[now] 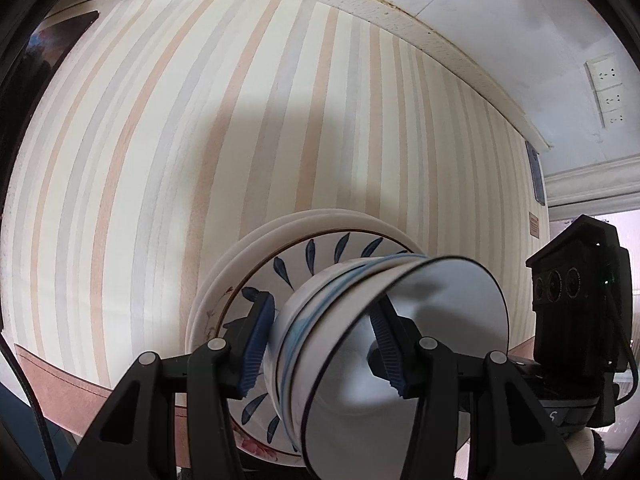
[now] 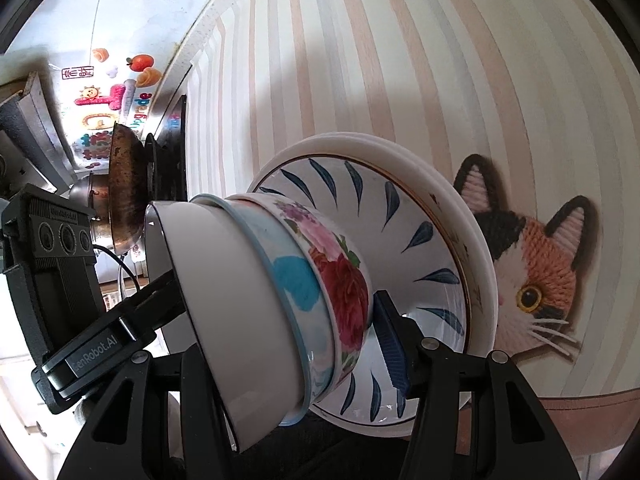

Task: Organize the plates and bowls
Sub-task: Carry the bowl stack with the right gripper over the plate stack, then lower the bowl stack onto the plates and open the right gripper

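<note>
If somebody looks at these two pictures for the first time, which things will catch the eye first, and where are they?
First comes the stack of bowls, nested in the middle of the striped table on plates with blue leaf marks. The left hand-held gripper straddles the white top bowl. To the right, in the right wrist view, lies a cat-face mat.

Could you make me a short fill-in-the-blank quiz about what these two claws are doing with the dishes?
1. The stack of bowls sits on a plate with ____ leaf marks.
2. The bowl nearest that plate is painted with ____.
3. On the striped tablecloth, beside the plates, lies a woolly ____ face.
4. The left claw has one finger ____ the top bowl.

Missing words: blue; flowers; cat; inside
</note>
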`<state>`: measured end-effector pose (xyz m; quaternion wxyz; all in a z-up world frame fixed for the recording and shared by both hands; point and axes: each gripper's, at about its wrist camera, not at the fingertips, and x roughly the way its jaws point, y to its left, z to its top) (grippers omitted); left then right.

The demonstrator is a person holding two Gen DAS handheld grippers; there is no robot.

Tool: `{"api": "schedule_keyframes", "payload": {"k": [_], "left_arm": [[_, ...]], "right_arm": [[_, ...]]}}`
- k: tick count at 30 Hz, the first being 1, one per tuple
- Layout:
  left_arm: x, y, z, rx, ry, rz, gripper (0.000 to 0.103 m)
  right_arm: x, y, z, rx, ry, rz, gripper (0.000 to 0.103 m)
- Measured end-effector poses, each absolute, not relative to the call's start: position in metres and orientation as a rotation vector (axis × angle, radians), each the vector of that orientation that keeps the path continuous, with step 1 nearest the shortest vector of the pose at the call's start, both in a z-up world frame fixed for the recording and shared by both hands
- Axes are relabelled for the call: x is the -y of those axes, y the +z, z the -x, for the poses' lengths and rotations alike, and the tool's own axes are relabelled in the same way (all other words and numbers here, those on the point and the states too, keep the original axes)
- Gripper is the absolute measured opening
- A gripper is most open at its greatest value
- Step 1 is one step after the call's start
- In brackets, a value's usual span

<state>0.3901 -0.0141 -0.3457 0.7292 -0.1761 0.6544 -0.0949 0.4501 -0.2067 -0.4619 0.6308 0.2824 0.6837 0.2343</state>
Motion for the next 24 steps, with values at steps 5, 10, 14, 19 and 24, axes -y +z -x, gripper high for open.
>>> {"api": "schedule_keyframes", "payload": {"k": [5, 10, 14, 19, 24], "left_arm": [[0.011, -0.346, -0.39, -1.441, -0.21, 0.389, 0.046], [0.009, -0.345, -0.389, -1.441, -0.208, 0.391, 0.047], [0.01, -0.342, -0.387, -1.445, -0.203, 0.369, 0.046], [0.012, -0.335, -0.381, -1.444, -0.18, 0.293, 0.048], [0.012, -0.325, -0.374, -1.418, -0.168, 0.255, 0.049]], "right_arm": [[0.207, -0.461, -0.451, -1.565, 0.536, -0.644, 0.056], [0.204, -0.458, -0.451, -1.56, 0.526, -0.619, 0.056], [0.203, -0.457, -0.45, -1.556, 0.519, -0.615, 0.057], [0.201, -0.447, -0.446, -1.54, 0.496, -0.573, 0.06], [0.204, -0.425, -0.441, -1.488, 0.462, -0.491, 0.07]]}}
